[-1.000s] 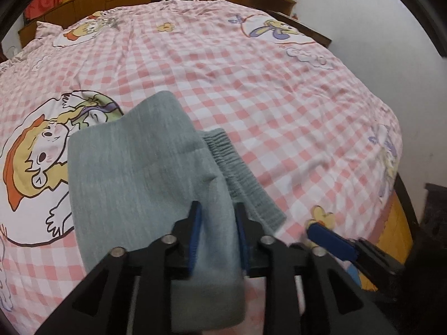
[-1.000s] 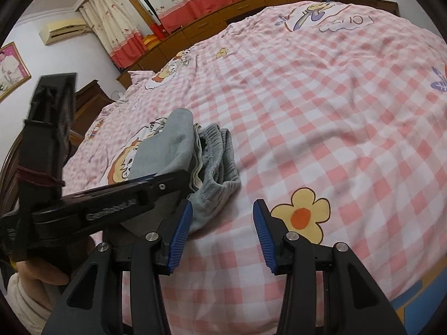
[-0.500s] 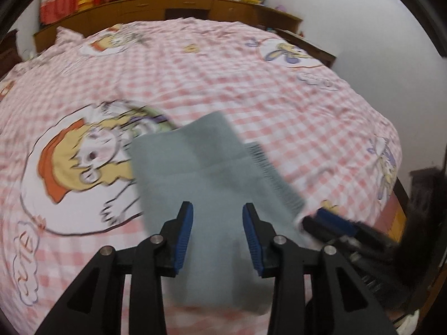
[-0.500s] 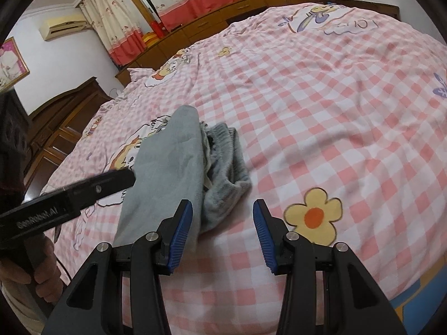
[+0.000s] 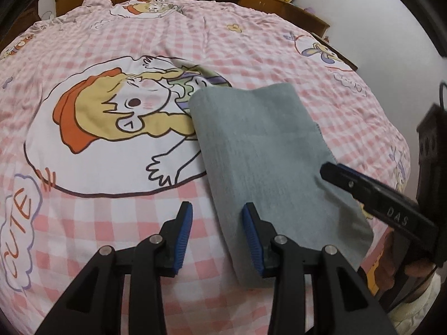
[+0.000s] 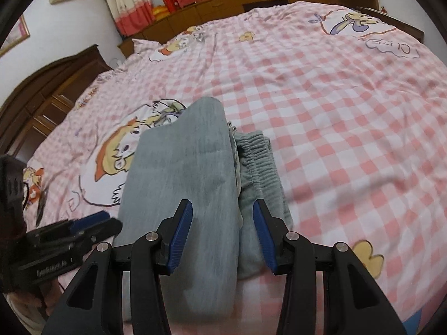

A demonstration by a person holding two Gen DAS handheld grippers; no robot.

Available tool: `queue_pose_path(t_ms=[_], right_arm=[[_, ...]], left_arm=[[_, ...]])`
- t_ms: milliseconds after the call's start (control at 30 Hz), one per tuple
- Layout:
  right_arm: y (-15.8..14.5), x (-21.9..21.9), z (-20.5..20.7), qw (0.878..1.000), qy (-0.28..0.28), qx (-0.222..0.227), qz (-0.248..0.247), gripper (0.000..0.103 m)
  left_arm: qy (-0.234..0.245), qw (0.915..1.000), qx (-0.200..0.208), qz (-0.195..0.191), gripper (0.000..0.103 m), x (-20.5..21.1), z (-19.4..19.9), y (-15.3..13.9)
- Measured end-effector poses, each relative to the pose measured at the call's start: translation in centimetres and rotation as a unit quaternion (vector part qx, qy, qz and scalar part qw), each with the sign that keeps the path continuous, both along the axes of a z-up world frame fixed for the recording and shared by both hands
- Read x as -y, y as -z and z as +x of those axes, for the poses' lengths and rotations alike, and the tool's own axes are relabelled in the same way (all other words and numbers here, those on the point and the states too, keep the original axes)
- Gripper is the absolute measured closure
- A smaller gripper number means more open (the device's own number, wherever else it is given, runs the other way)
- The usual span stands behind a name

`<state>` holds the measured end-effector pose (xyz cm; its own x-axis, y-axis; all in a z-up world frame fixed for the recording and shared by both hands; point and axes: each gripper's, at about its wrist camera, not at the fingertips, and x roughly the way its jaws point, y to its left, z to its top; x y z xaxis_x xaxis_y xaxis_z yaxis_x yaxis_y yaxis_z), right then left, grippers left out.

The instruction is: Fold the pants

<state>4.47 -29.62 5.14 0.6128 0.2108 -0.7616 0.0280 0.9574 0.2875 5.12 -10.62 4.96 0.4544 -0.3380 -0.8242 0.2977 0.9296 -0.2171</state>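
Note:
The grey pants (image 5: 259, 150) lie folded into a long strip on the pink checked bed sheet (image 5: 117, 223). Their elastic waistband (image 6: 257, 150) pokes out on the right side under the top layer (image 6: 190, 162). My left gripper (image 5: 217, 209) is open just over the strip's left edge, with its right finger above the cloth and nothing pinched. My right gripper (image 6: 222, 203) hangs open above the near part of the pants, its pads apart and not pressing the fabric. Each gripper also shows in the other's view: the right one (image 5: 335, 171) and the left one (image 6: 106, 220).
A big cartoon print (image 5: 117, 122) covers the sheet left of the pants. Wooden cabinets (image 6: 251, 2) and red-and-cream curtains (image 6: 134, 2) stand behind the bed, and a dark headboard (image 6: 56, 83) is at the left. A hand (image 5: 413, 265) holds the right gripper near the bed's edge.
My left gripper let go of the pants fabric, opened and slid left off the strip. My right gripper moved from right of the waistband to above the pants. The top layer now lies flatter.

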Motion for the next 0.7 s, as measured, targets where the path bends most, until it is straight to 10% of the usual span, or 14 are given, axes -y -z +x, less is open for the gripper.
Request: queue_pose_path(t_ms=[267,400,700], right_arm=[[0.5,-1.6,1.2,0.999,-0.021,-0.010,-0.022,0.057],[0.2,-2.1,1.2,0.998,-0.015,0.002,-0.053,0.089],[-4.4,-2.4,-0.8,0.995,-0.005,0.082,-0.056,0.094]], left_arm=[[0.000,0.9999,-0.004,-0.015,0.060,-0.2,0.3,1.0],[-0.001,0.9997,-0.003,-0.023,0.060,-0.4,0.4,0.9],[0.013,0.9985,0.017,-0.051,0.055,-0.6,0.0,-0.8]])
